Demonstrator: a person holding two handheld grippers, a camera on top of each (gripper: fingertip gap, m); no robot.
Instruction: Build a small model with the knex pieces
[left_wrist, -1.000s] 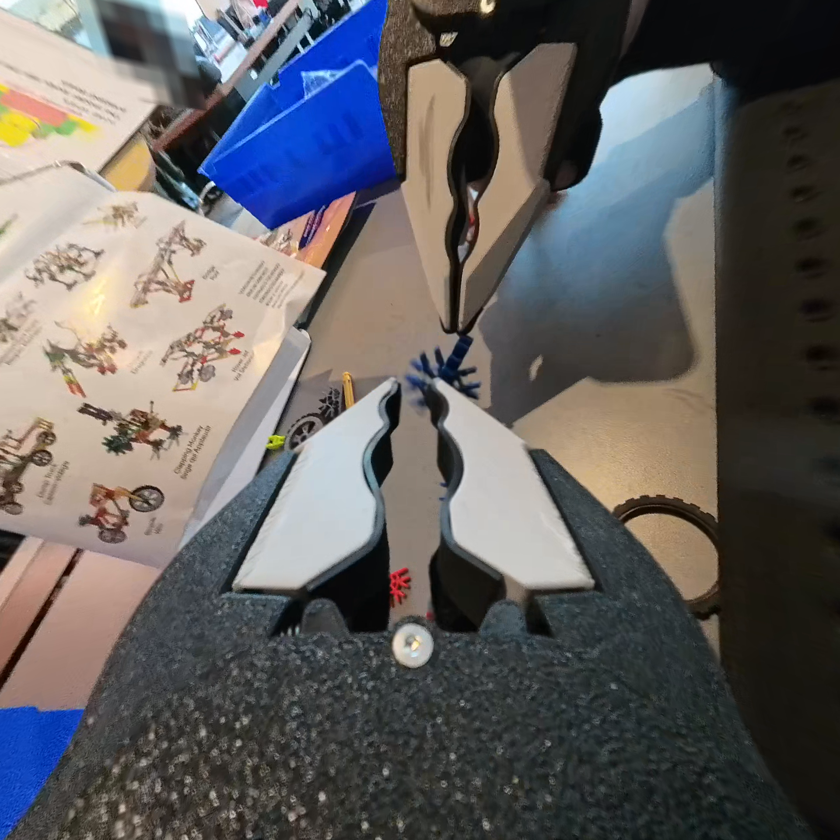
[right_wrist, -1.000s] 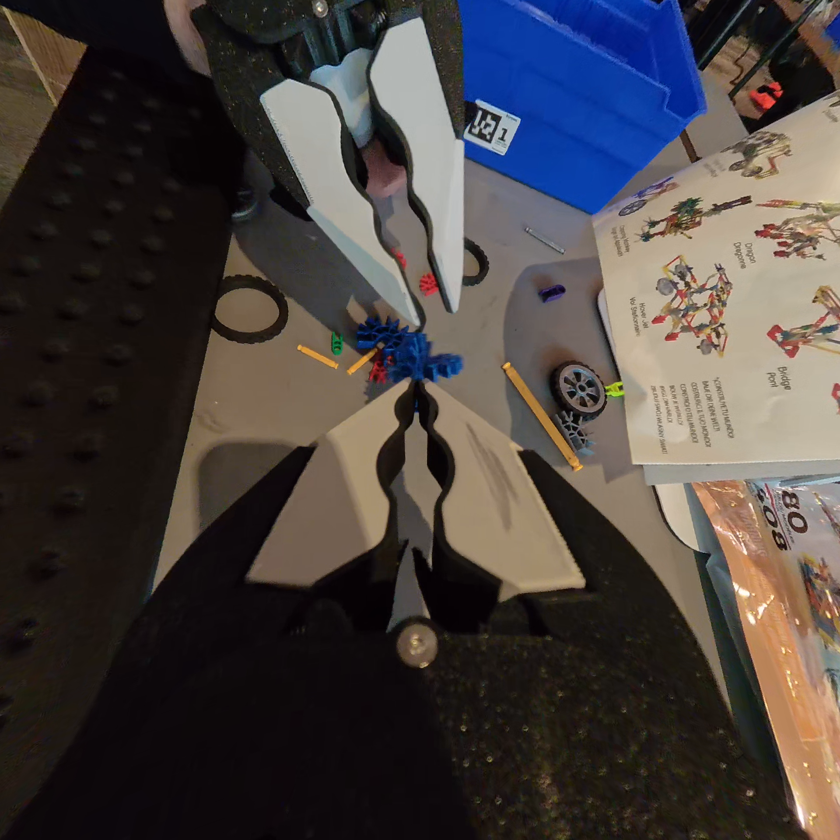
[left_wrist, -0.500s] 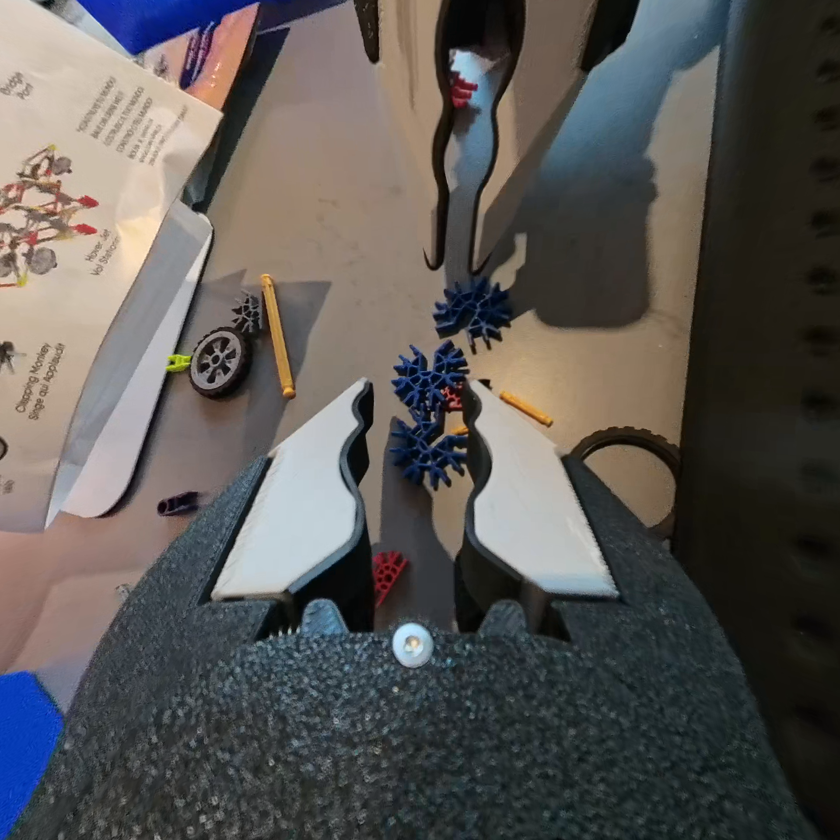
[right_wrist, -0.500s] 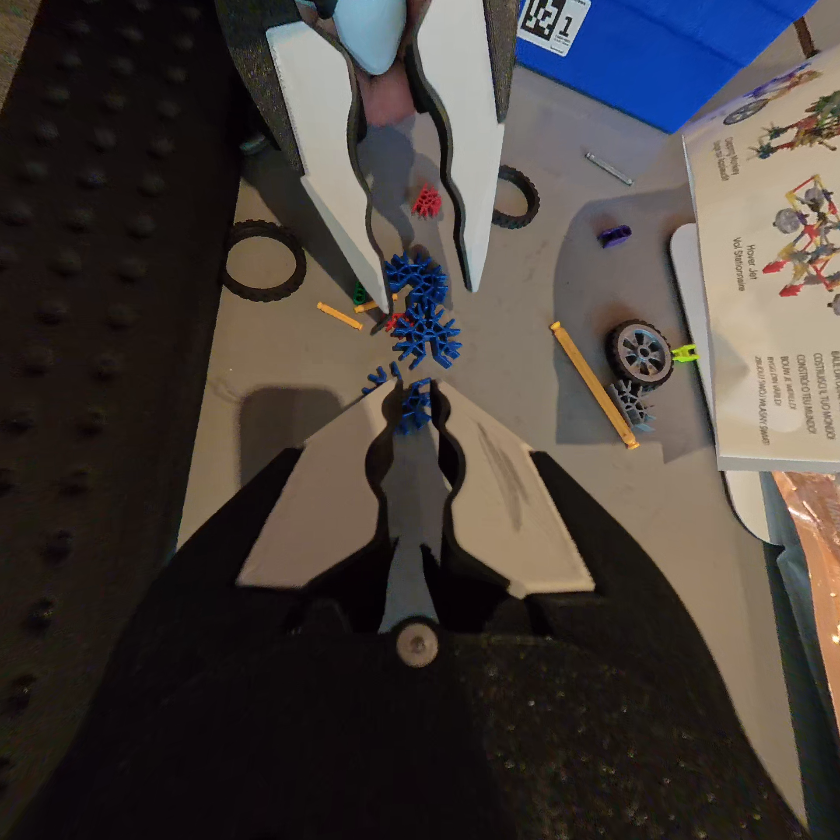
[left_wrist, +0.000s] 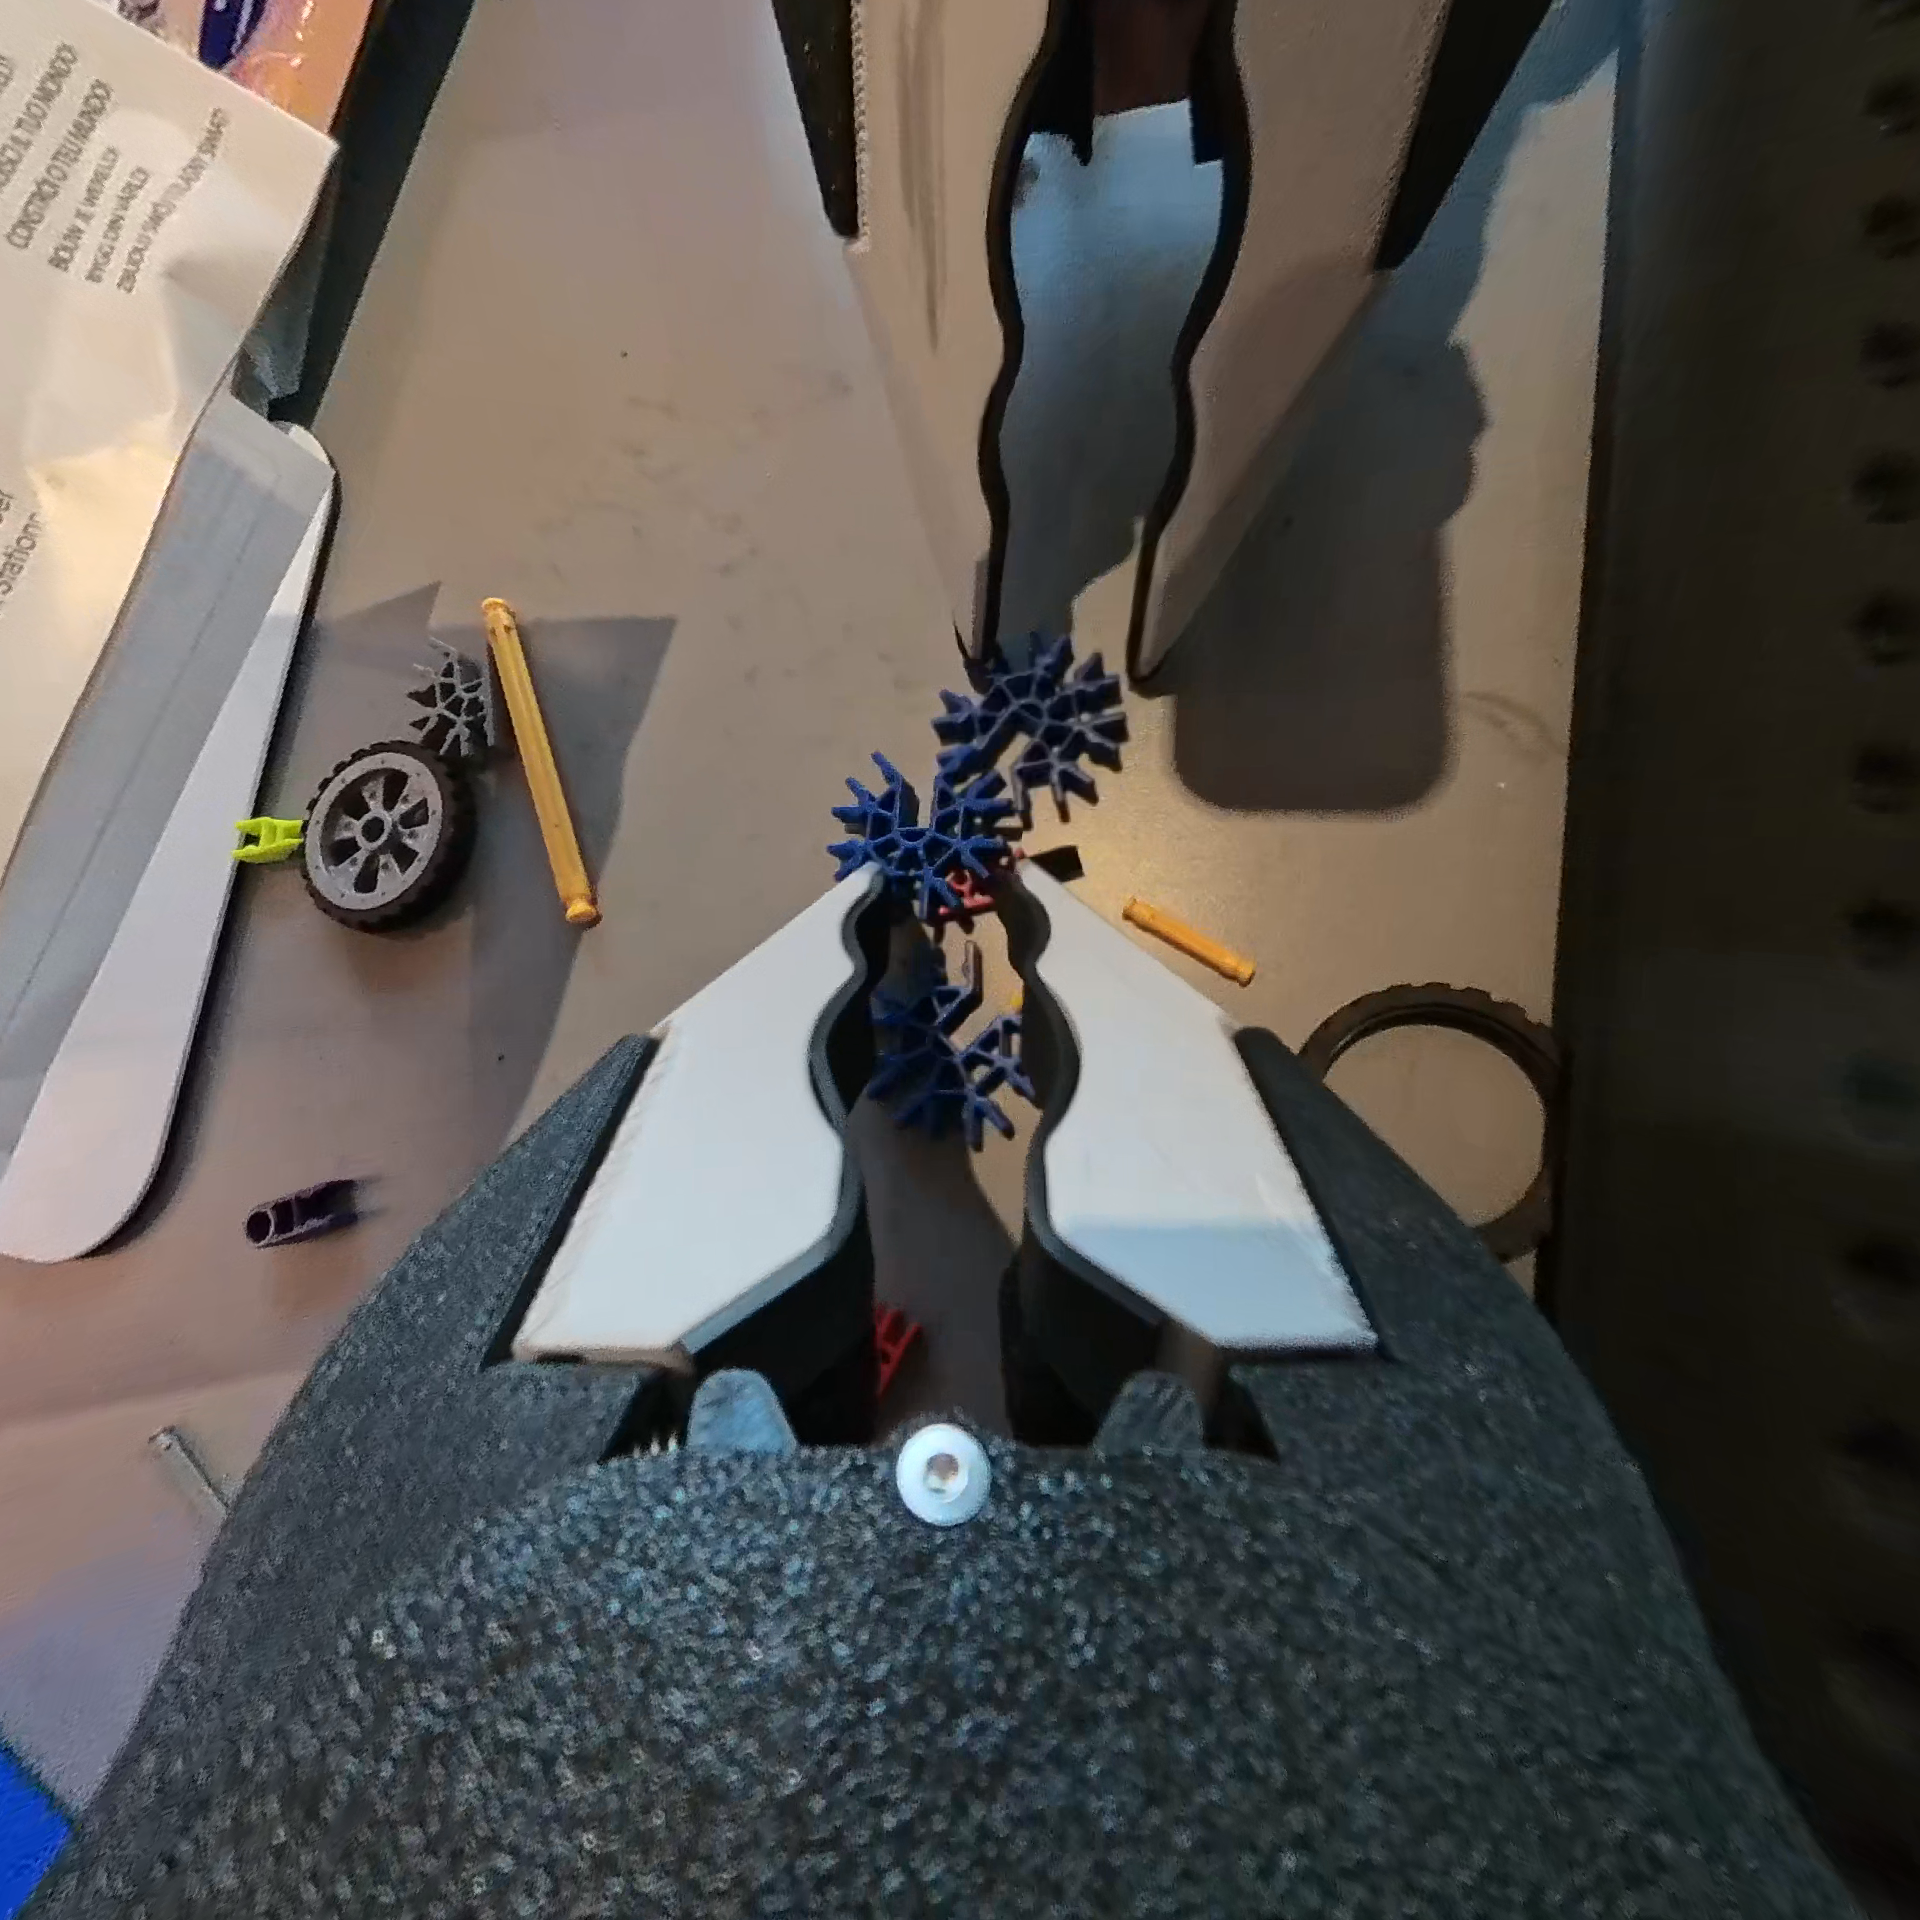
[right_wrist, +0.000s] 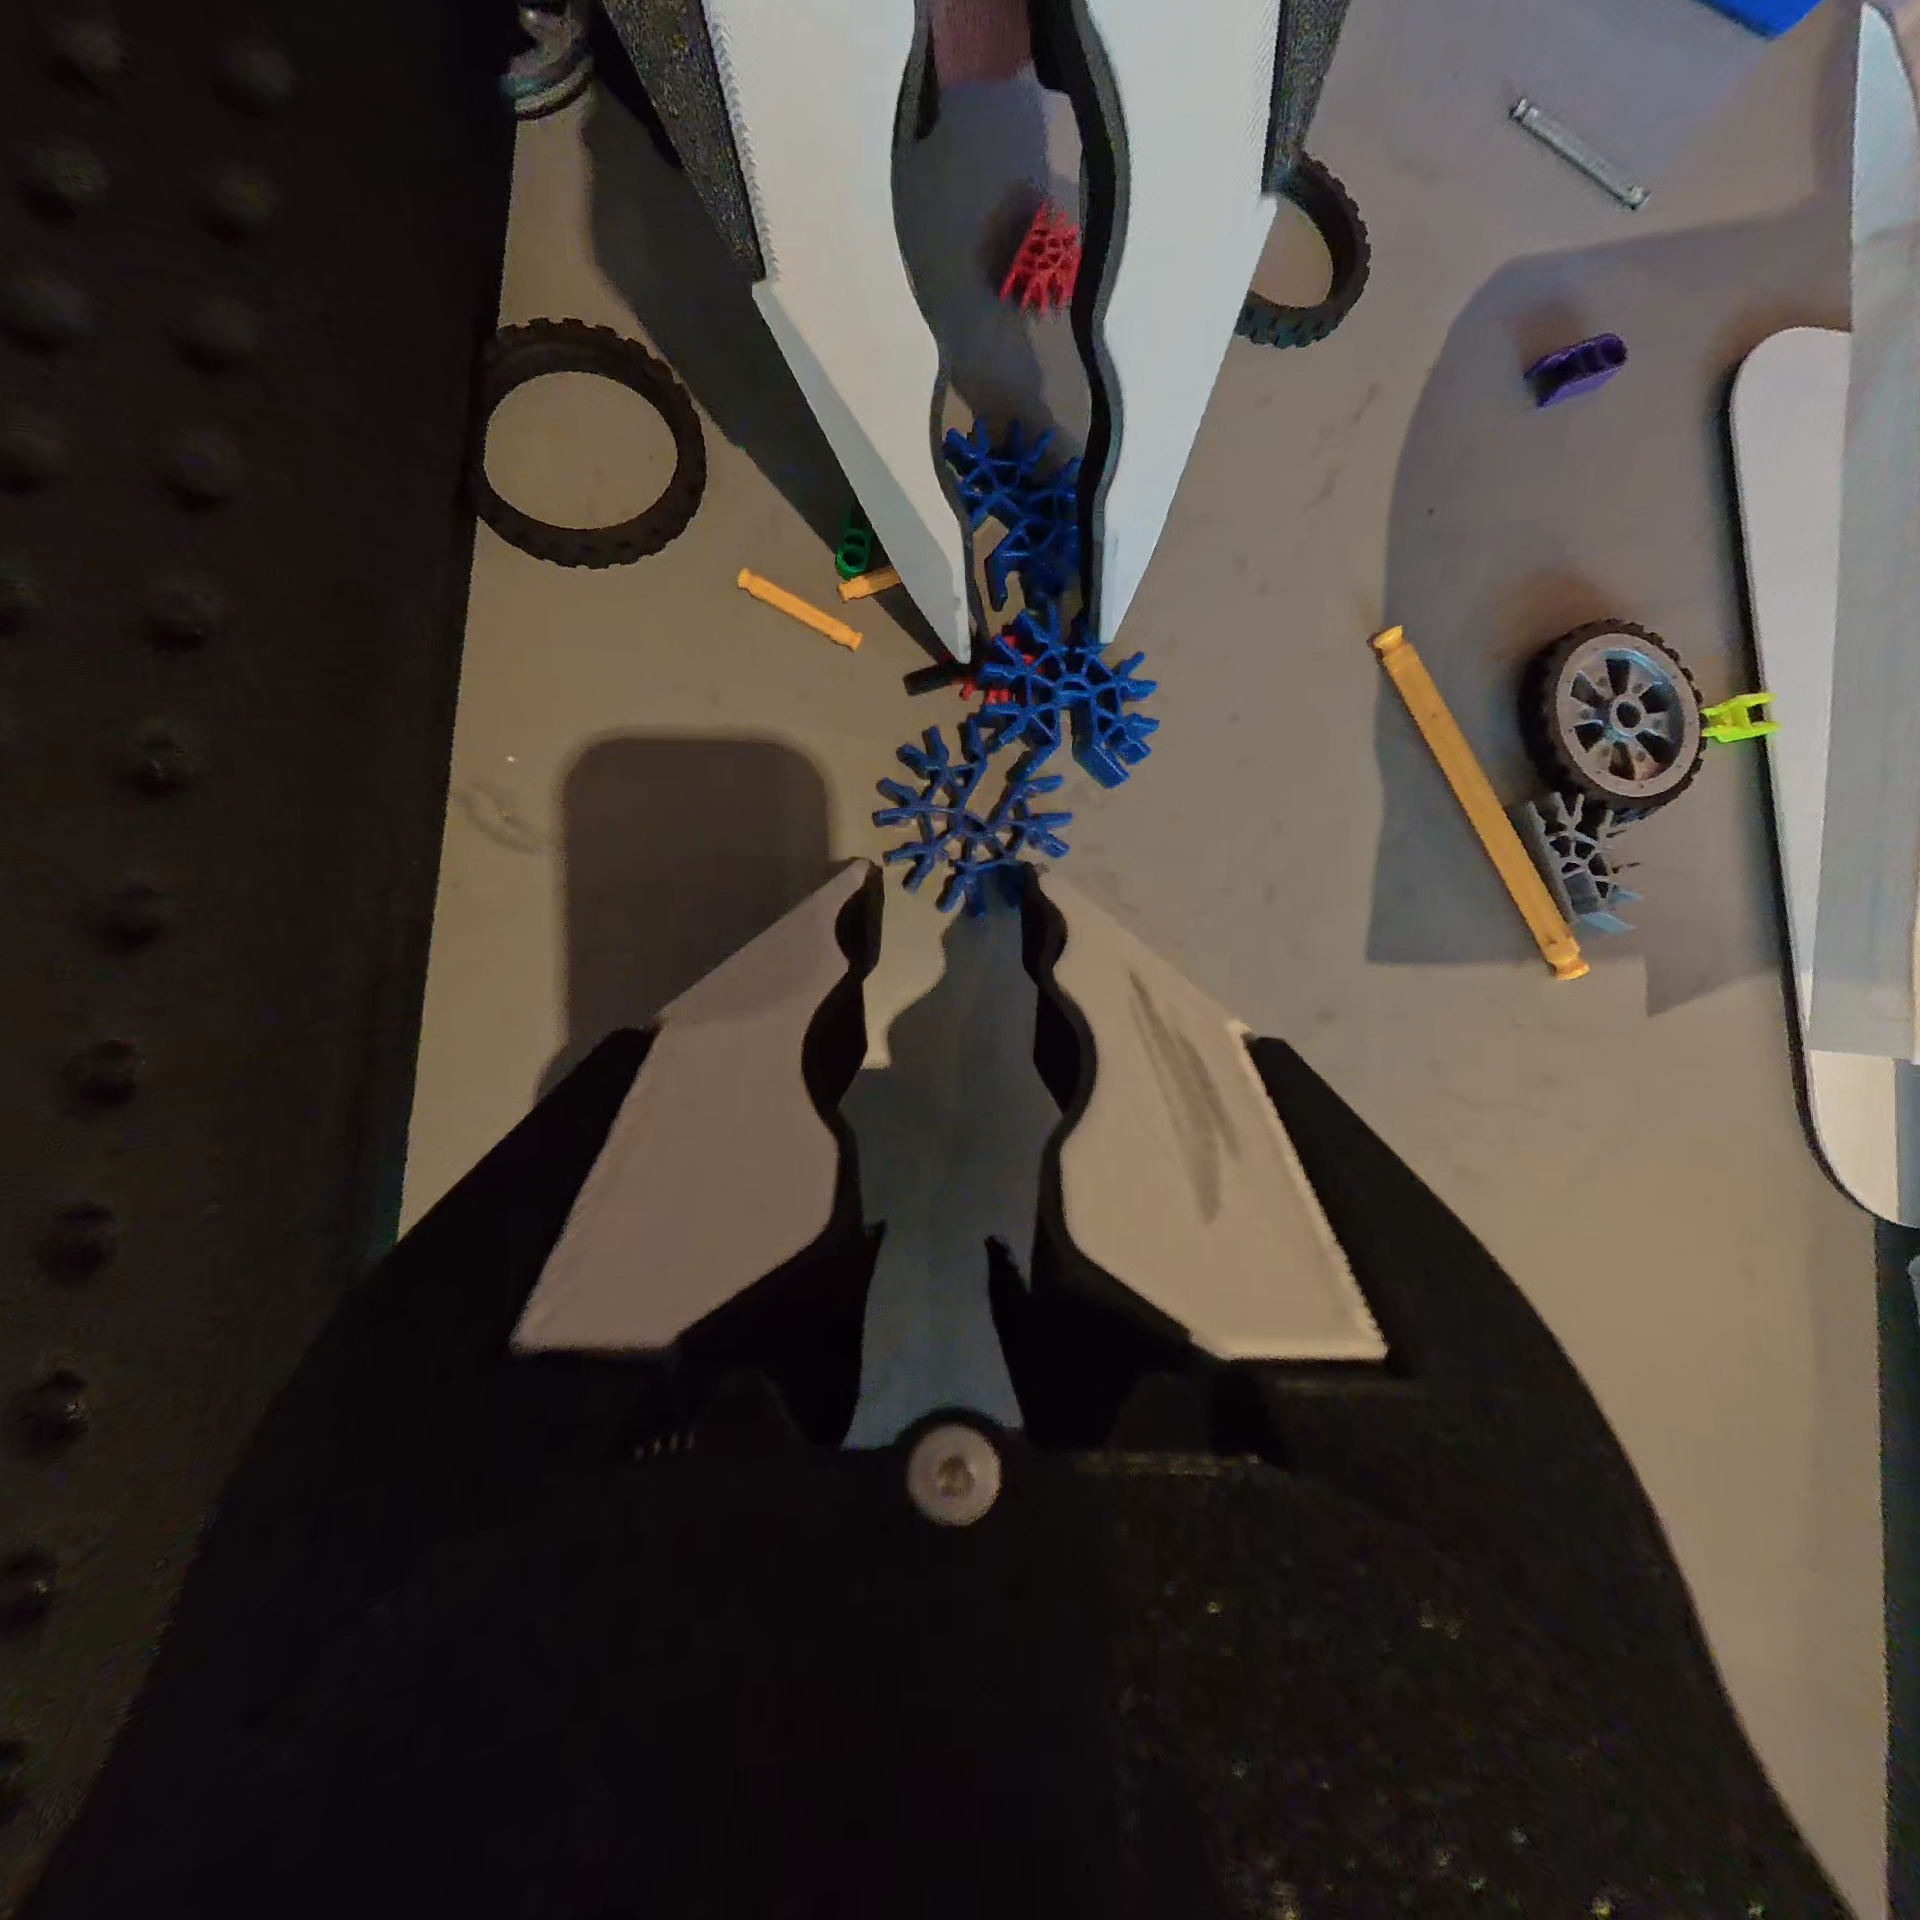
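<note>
Left tool (left_wrist: 951, 883) open astride blue connector cluster (left_wrist: 977, 821); right tool (right_wrist: 951, 878) open, tips beside the cluster on tabletop (left_wrist: 675, 416).

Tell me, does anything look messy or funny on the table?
Yes. Toy parts lie scattered loose on the grey table: blue snowflake pieces tangled in a clump between both grippers, a wheel tipped on its side, and yellow sticks pointing different ways.
</note>
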